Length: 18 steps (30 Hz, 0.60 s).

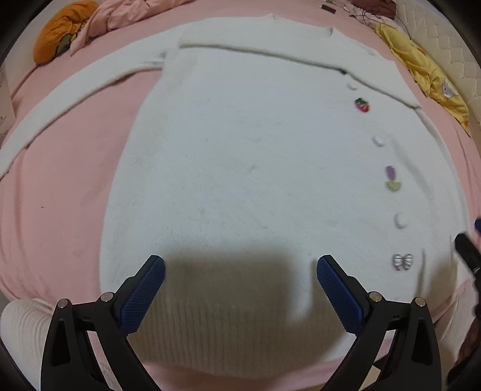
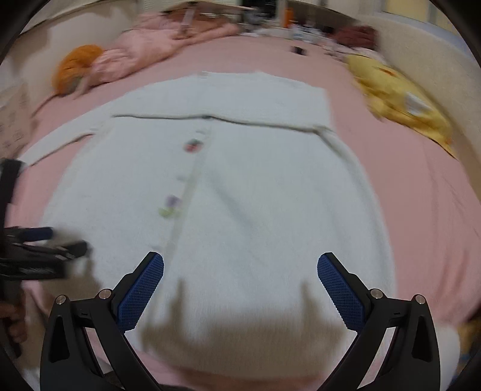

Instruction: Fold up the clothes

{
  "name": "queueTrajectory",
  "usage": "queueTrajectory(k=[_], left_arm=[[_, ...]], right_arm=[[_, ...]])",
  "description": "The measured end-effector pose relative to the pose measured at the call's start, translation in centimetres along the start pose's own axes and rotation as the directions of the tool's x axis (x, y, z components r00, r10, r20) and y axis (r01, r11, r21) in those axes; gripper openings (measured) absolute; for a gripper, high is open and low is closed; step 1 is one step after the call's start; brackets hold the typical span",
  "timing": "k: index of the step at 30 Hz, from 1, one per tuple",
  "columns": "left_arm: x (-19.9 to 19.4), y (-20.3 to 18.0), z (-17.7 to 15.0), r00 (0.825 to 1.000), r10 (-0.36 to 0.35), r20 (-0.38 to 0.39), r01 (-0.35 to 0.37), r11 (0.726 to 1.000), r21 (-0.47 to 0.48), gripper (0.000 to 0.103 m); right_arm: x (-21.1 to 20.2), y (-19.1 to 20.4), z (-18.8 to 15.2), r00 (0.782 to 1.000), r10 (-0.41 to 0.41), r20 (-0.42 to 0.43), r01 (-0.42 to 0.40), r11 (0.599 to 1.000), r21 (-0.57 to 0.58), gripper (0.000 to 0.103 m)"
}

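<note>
A white fuzzy cardigan (image 1: pixel 240 156) lies flat on a pink bed sheet (image 1: pixel 60 195), collar away from me. One sleeve (image 1: pixel 285 52) is folded across the chest; the other sleeve (image 1: pixel 69 99) stretches out to the left. Small charms and white buttons run down its front, among them a strawberry (image 1: pixel 362 104) and a bow (image 1: pixel 402 261). My left gripper (image 1: pixel 240 285) hovers open above the ribbed hem. The right wrist view is blurred: the same cardigan (image 2: pixel 240 195) fills it, my right gripper (image 2: pixel 240 288) is open over the hem, and the left gripper (image 2: pixel 45 249) shows at the left edge.
An orange cushion (image 1: pixel 60 30) and a crumpled pink blanket (image 1: pixel 126 15) sit at the bed's far left. A yellow garment (image 1: pixel 427 72) lies along the far right beside a cream quilted headboard (image 1: pixel 445 39). Bare pink sheet surrounds the cardigan. The right gripper (image 1: pixel 467 249) peeks in at the right edge.
</note>
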<state>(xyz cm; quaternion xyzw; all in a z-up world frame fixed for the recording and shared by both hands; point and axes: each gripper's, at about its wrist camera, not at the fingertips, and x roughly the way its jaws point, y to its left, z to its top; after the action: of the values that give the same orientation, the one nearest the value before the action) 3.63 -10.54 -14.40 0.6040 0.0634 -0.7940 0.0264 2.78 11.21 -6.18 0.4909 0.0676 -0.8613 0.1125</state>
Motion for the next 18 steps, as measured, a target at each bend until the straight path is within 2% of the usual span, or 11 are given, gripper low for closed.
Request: queueTrajectory(k=[2, 4, 8, 12, 14, 18], left_arm=[[0.3, 0.0, -0.4, 1.0, -0.01, 0.02, 0.01, 1.0, 0.018, 0.102], [0.5, 0.1, -0.7, 0.999, -0.023, 0.043, 0.022, 0.999, 0.028, 0.102], [0.7, 0.4, -1.3, 0.996, -0.043, 0.079, 0.042, 0.999, 0.01, 0.102], [0.3, 0.8, -1.6, 0.994, -0.056, 0.098, 0.058, 0.998, -0.02, 0.102], [0.2, 1.3, -1.6, 0.992, -0.085, 0.097, 0.088, 0.996, -0.021, 0.102], [0.3, 2.0, -1.2, 0.985, -0.131, 0.114, 0.138, 0.989, -0.055, 0.102]], right_arm=[[0.6, 1.0, 2.6, 0.999, 0.052, 0.015, -0.051, 0.996, -0.073, 0.102], [1.2, 2.6, 5.9, 0.995, 0.077, 0.056, -0.067, 0.984, -0.164, 0.102], [4.3, 7.1, 12.8, 0.987, 0.135, 0.092, -0.097, 0.938, -0.332, 0.102], [10.4, 12.7, 18.4, 0.981, 0.196, 0.0, -0.173, 0.866, -0.469, 0.102], [13.8, 15.4, 20.8, 0.98, 0.195, -0.05, -0.193, 0.842, -0.503, 0.102], [19.5, 19.5, 24.3, 0.981, 0.156, -0.118, -0.195, 0.824, -0.532, 0.102]])
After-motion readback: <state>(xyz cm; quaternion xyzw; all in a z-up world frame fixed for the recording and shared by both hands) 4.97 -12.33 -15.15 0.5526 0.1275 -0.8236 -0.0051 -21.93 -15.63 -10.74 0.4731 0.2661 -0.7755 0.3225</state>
